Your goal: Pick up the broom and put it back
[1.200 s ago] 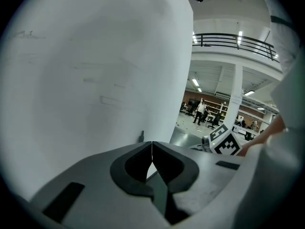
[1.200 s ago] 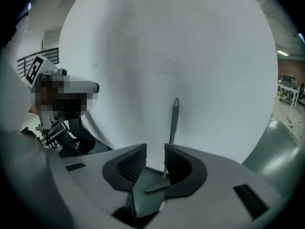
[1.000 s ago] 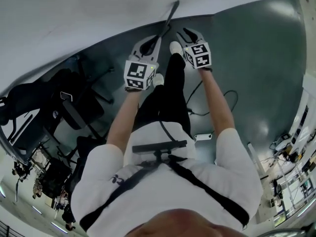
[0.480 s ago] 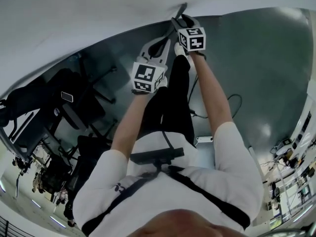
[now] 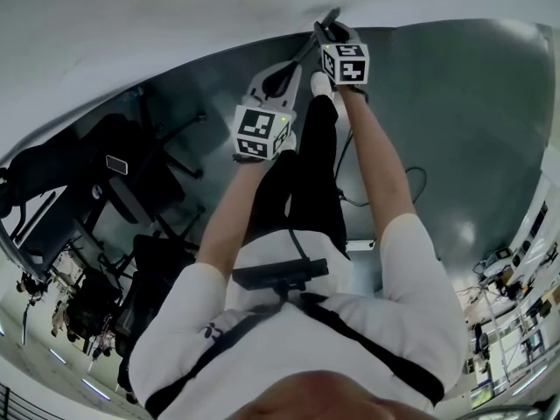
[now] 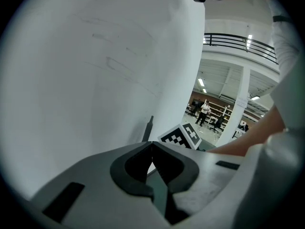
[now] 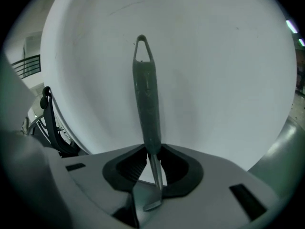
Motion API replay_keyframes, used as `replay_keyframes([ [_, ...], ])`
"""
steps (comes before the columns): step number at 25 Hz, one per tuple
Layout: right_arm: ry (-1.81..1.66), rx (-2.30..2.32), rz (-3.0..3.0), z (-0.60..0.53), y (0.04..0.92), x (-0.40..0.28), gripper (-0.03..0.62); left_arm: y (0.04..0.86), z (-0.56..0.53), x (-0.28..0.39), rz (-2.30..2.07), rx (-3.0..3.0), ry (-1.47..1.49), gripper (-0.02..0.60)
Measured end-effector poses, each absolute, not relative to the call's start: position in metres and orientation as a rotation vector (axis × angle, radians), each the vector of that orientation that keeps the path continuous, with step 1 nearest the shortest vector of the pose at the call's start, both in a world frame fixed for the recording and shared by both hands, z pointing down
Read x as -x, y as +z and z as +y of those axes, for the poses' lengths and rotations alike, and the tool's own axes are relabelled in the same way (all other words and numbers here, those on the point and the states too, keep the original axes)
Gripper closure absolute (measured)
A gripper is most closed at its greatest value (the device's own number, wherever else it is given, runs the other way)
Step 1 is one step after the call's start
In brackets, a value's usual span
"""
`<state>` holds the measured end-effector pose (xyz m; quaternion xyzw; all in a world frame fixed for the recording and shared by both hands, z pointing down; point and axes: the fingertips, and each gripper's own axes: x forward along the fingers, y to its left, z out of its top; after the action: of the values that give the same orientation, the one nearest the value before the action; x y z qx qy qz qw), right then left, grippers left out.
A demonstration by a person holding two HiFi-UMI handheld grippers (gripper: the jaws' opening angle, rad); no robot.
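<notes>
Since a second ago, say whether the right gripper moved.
Yes: the right gripper moved toward the white wall; its jaws have just been closing, broom handle between them.

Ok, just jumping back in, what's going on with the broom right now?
A person stands close to a white wall with a claw in each hand, both on the broom. The left claw is shut on the thin shaft lower down. The right claw has just been closing and now pinches the thicker handle near its top end. That top end is up close to the wall, and no hook or holder is visible there.
</notes>
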<state>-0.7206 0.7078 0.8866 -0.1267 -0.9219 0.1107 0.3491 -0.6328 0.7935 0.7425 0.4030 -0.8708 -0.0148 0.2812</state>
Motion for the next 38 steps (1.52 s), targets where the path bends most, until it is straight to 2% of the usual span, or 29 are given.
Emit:
replay_keyframes([
  [10,0.136,0.398,-2.400,0.736,0.836,0.664,0.493,0.717,0.830,0.618,-2.361,-1.019,-0.036,0.569],
  [14,0.137,0.358,-2.465,0.740,0.770,0.639,0.493,0.670,0.844,0.602,-2.392,-0.974,-0.023,0.569],
  [29,0.038,0.235,-2.944,0.772,0.462,0.616,0.494,0.455,0.883,0.612,-2.733,-1.024,-0.037,0.569],
  [38,0.122,0.159,-3.127,0.775,0.359,0.573,0.494,0.356,0.902,0.586,-2.922,-1.018,-0.060,0.569],
])
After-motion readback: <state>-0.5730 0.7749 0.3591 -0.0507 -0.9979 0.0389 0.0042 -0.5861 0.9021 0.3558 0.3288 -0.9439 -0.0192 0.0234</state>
